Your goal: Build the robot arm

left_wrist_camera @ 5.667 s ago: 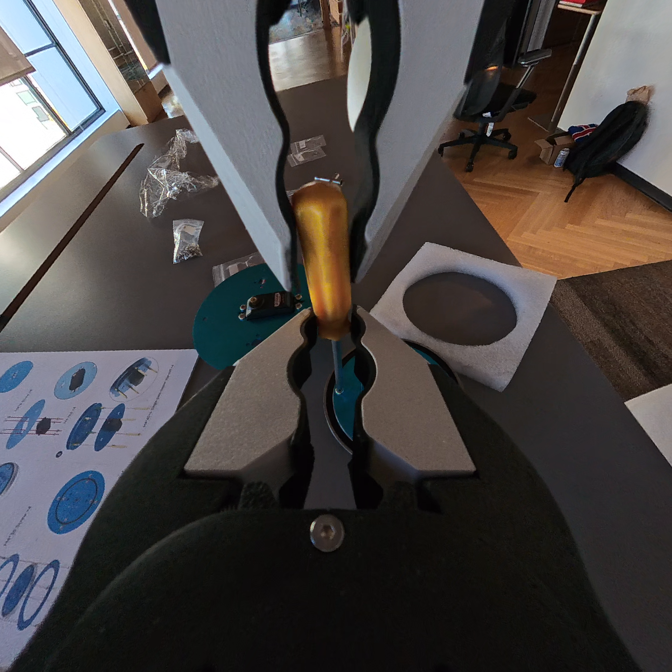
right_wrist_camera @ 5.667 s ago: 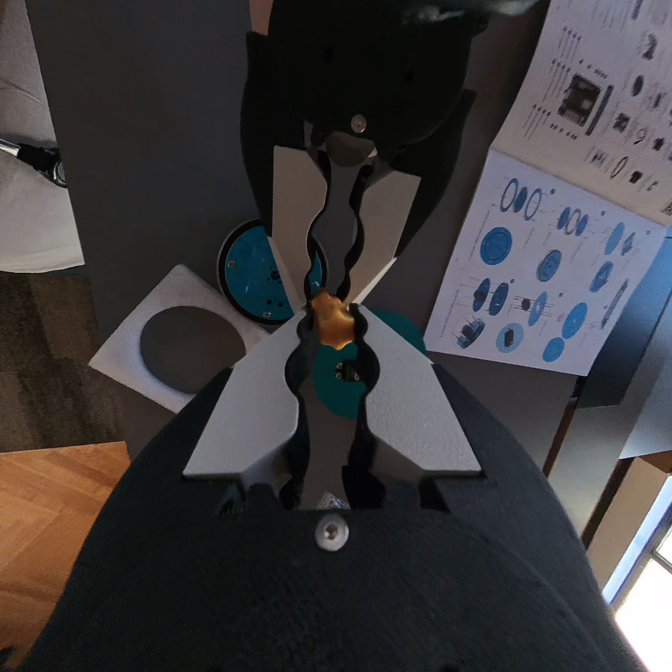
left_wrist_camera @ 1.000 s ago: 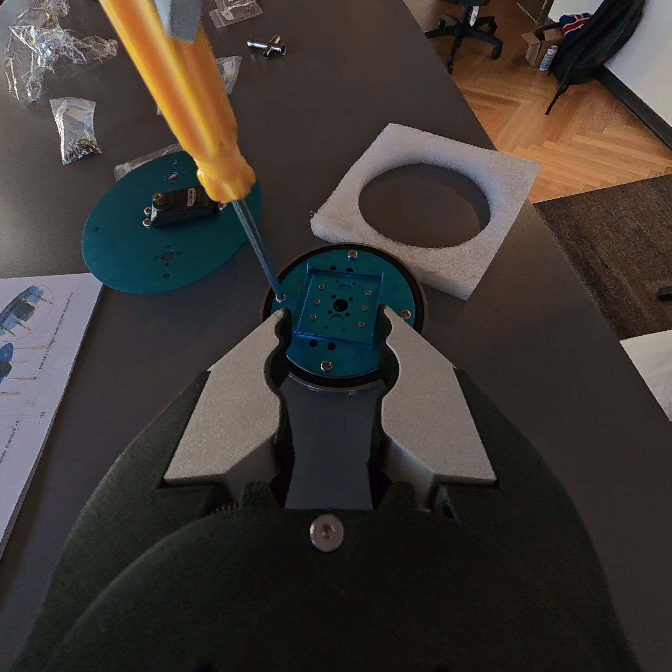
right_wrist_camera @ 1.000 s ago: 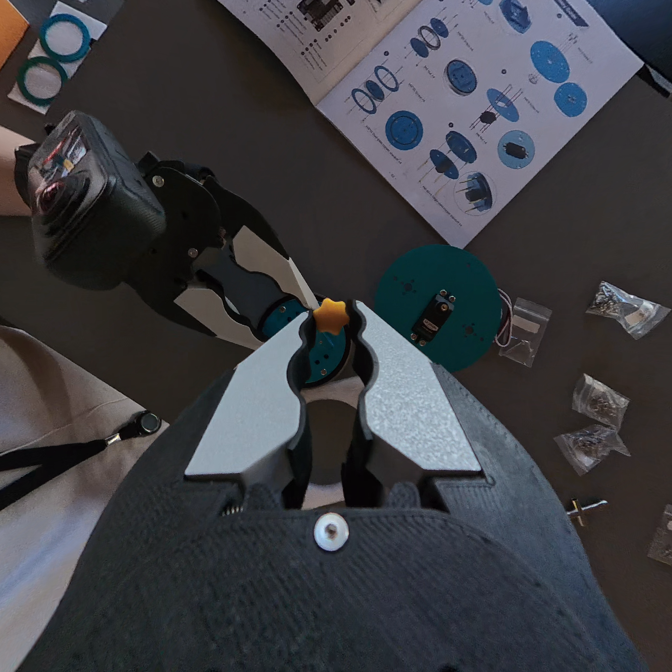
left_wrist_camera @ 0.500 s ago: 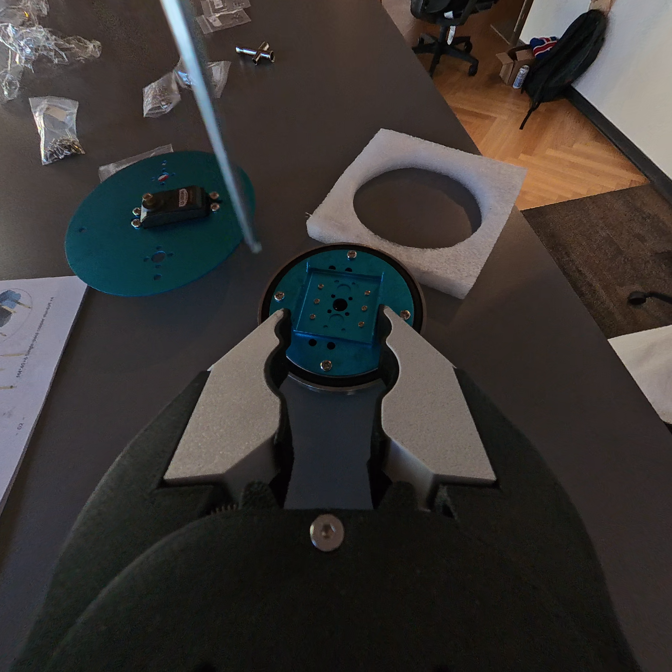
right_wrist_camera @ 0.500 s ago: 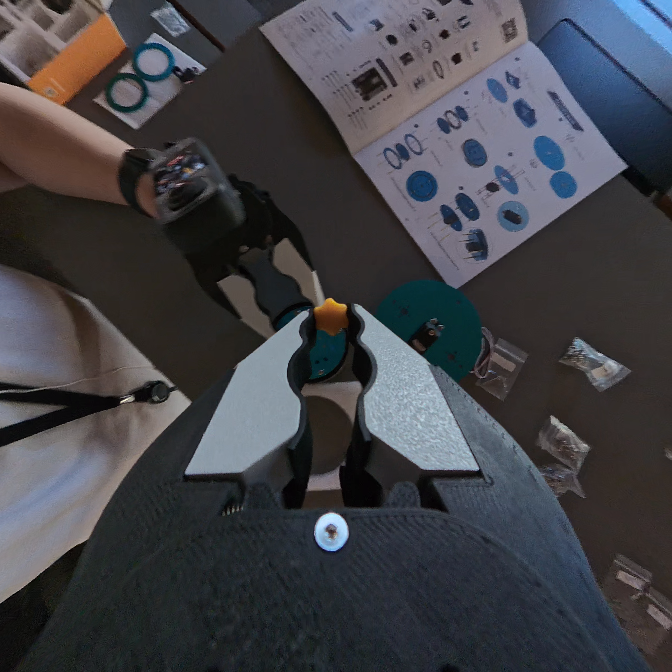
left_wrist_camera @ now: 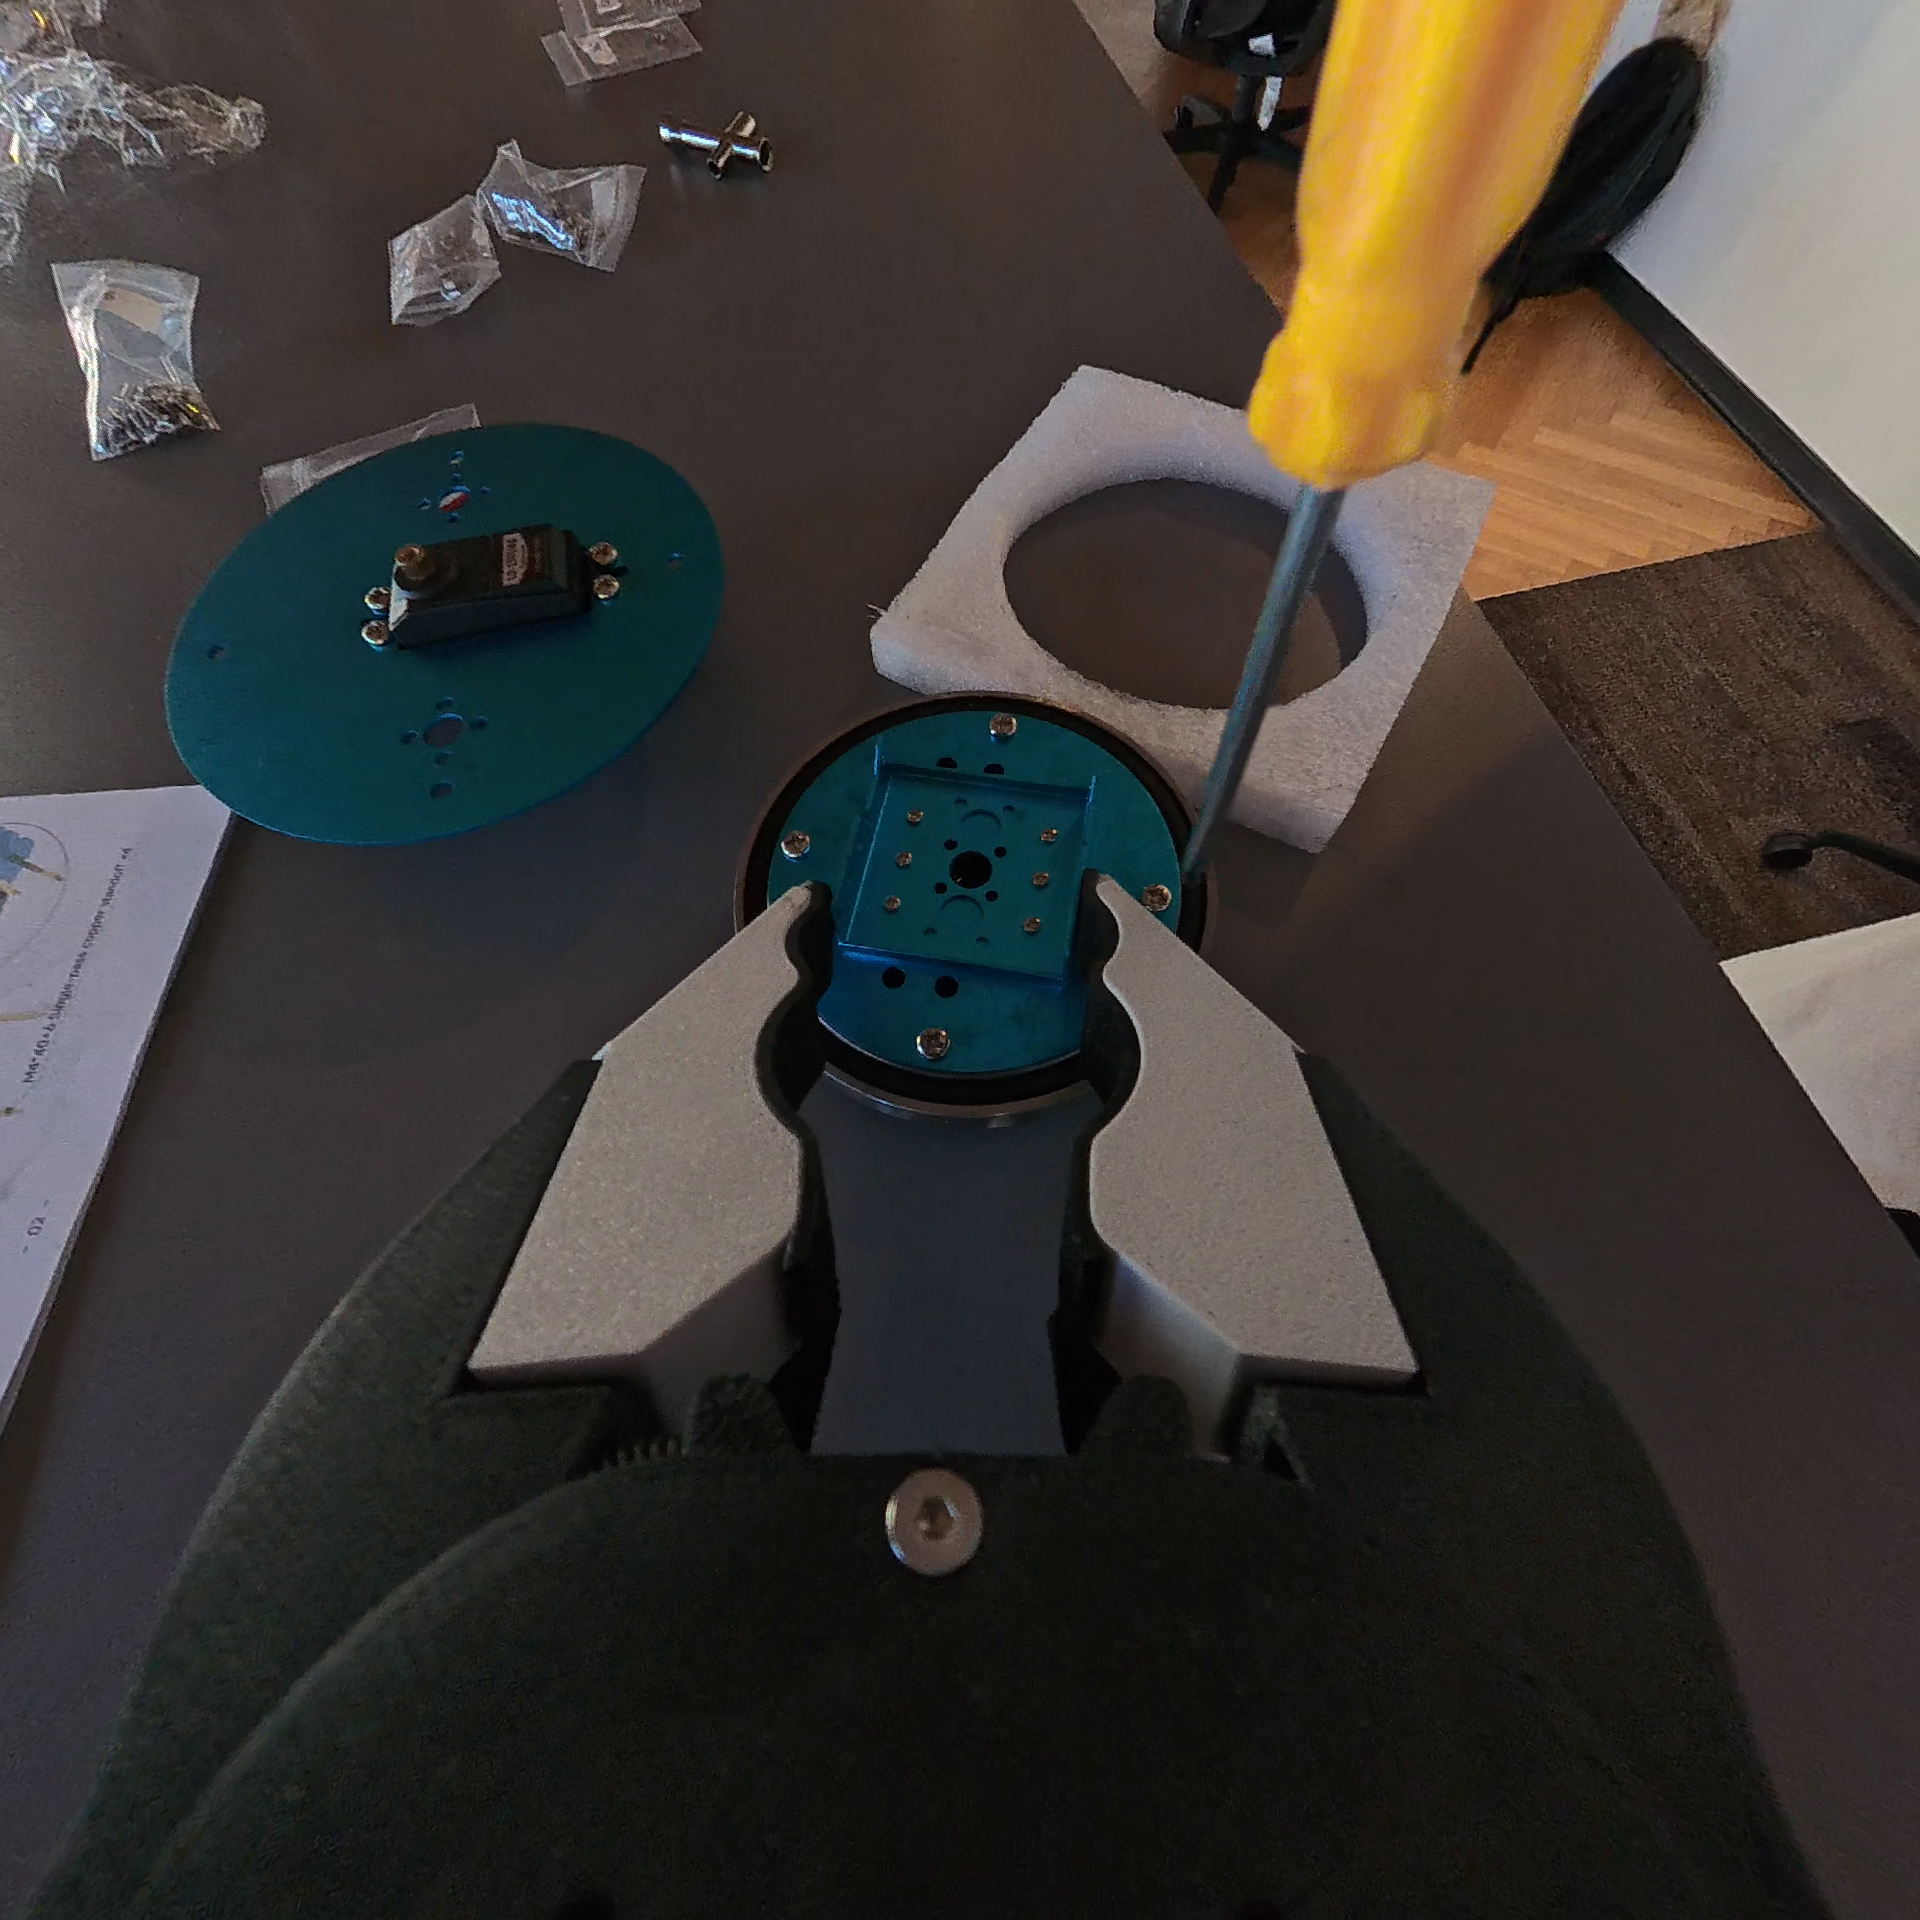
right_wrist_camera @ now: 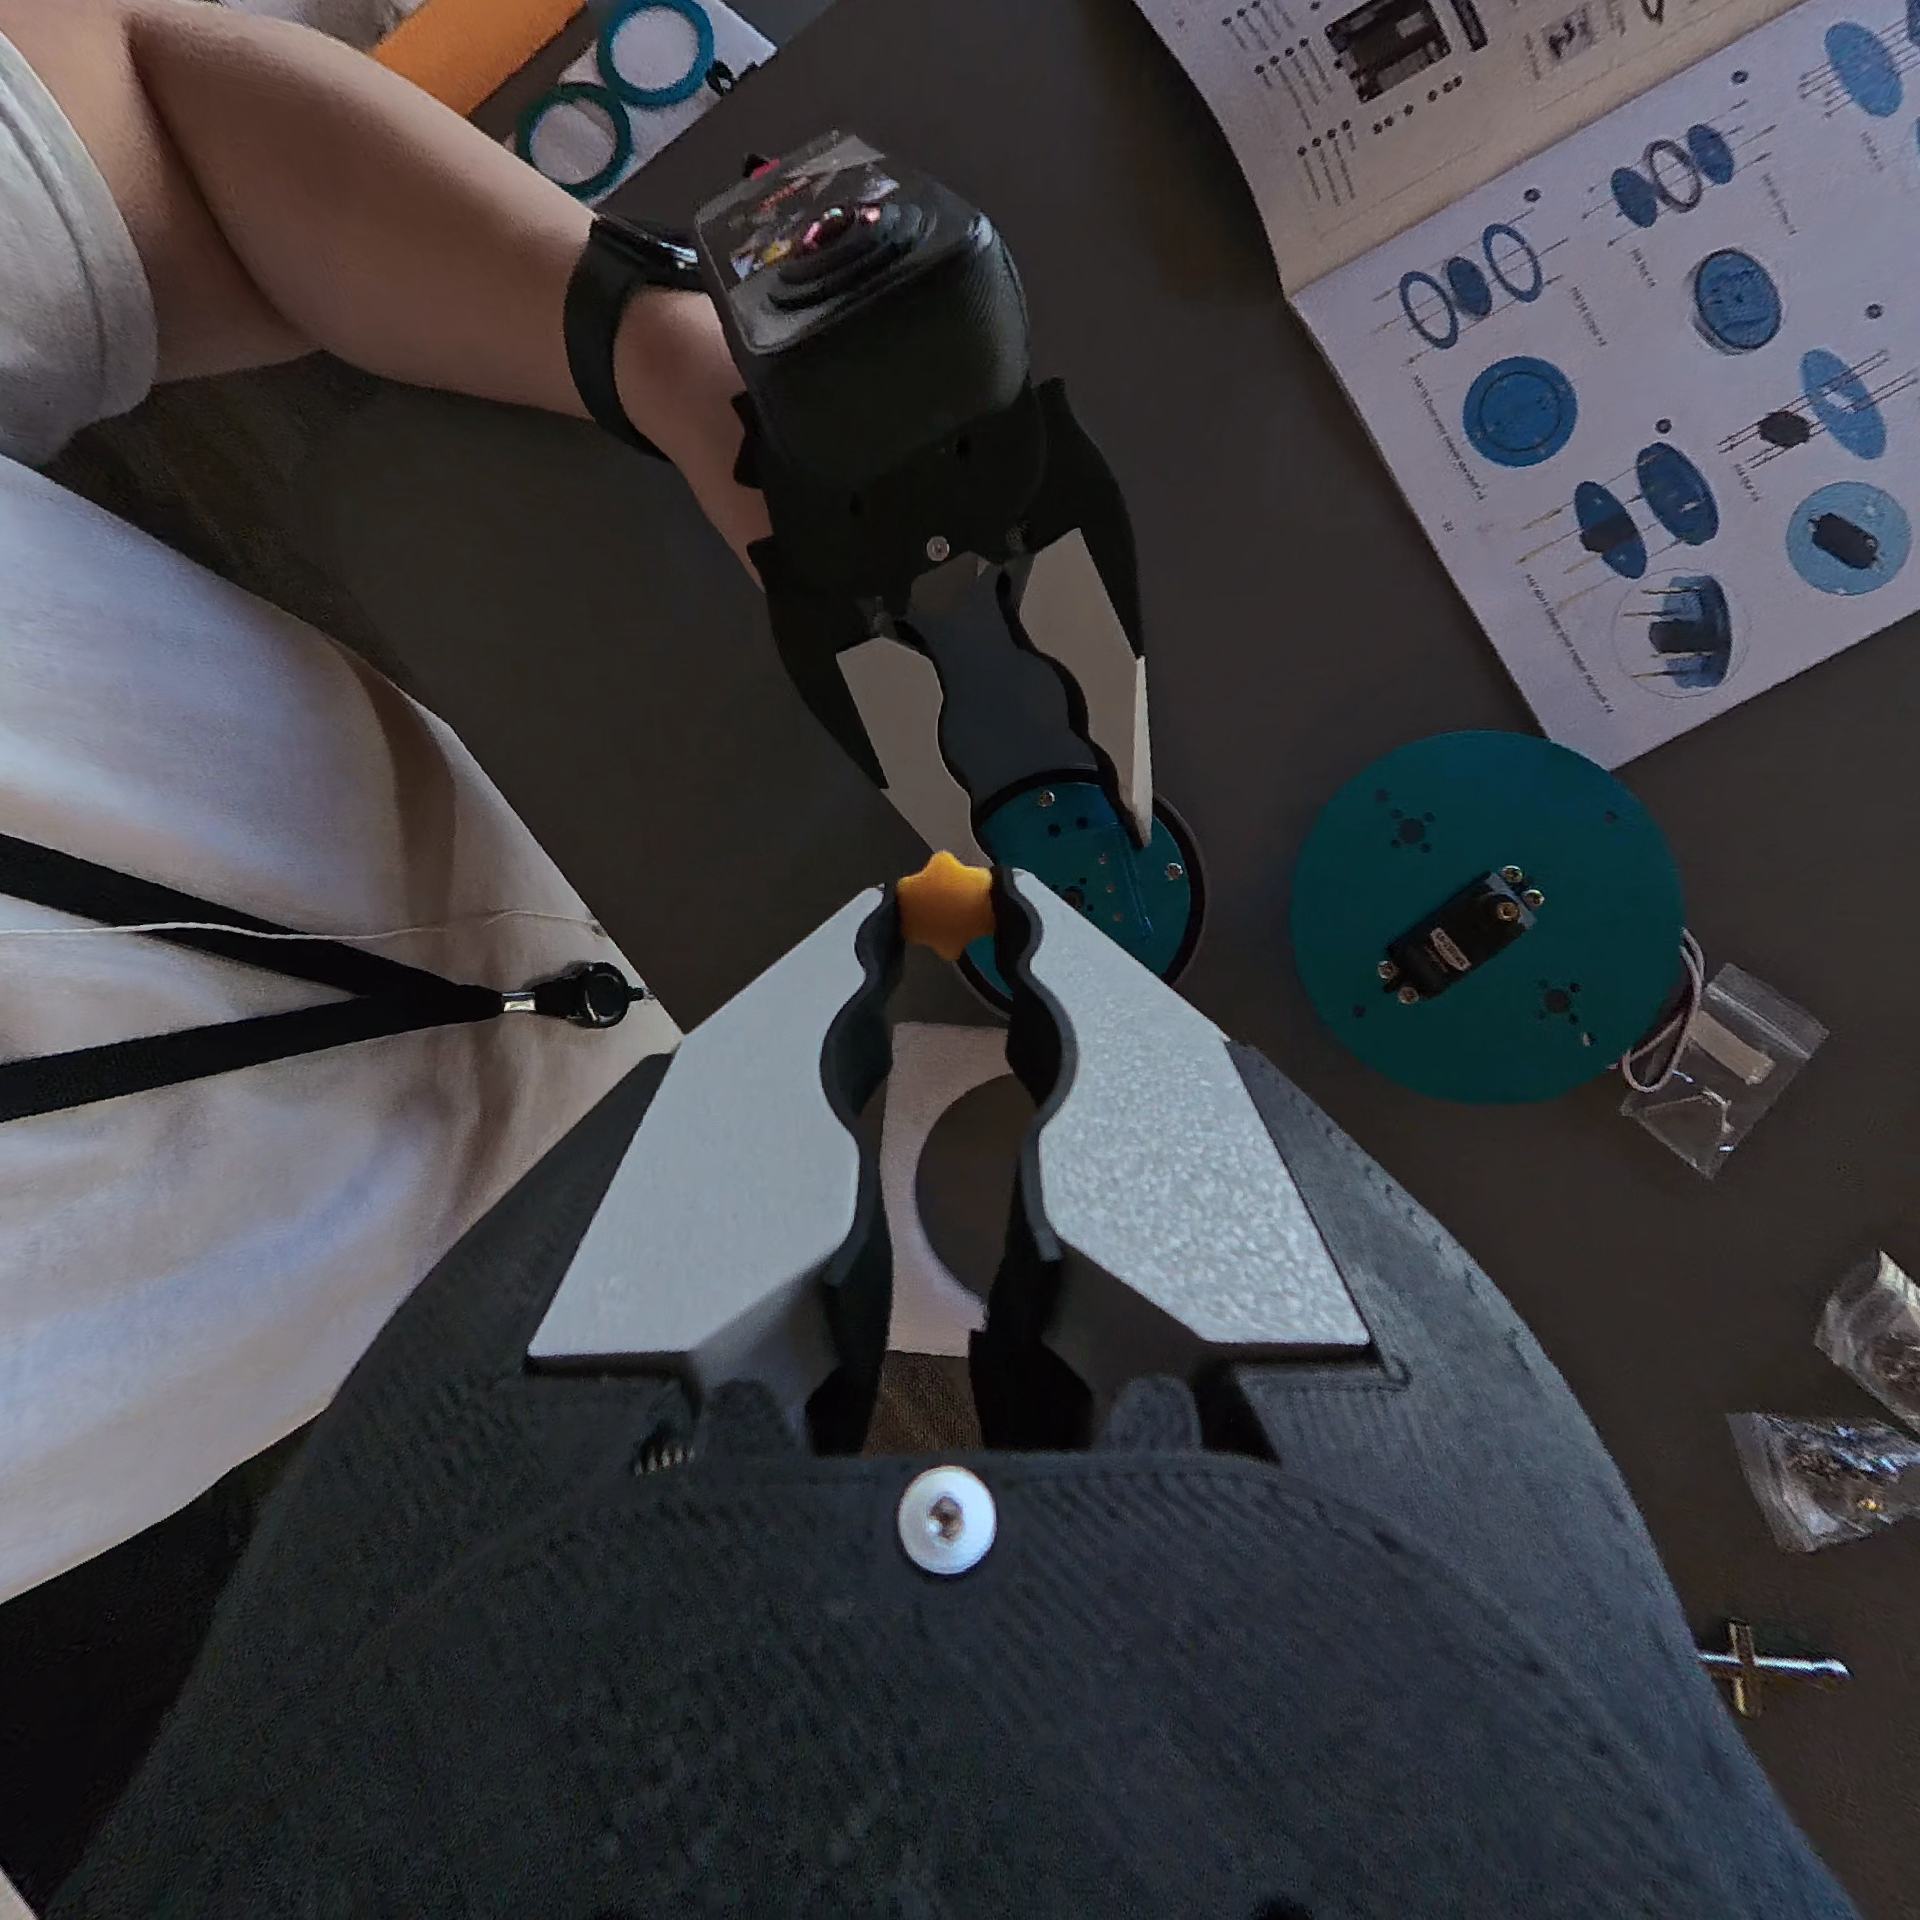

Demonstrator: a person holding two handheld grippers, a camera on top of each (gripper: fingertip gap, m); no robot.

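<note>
My left gripper is shut on a blue round disc assembly with a black outer ring, lying on the dark table. Its fingertips clamp the raised square middle. My right gripper is shut on the yellow handle of a screwdriver and holds it from above. In the left wrist view the screwdriver leans in from the upper right. Its tip sits at the disc's right rim, beside the right screw. The left gripper and the disc also show in the right wrist view.
A teal plate carrying a black servo lies left of the disc. White foam with a round hole lies behind it. An open manual, screw bags and a cross wrench lie around. The table edge is at right. About 12 cm separates my left fingertips from my right.
The screwdriver has left the disc's left screw, lifted, and crossed over to the right rim. My left gripper has stayed clamped on the disc.
</note>
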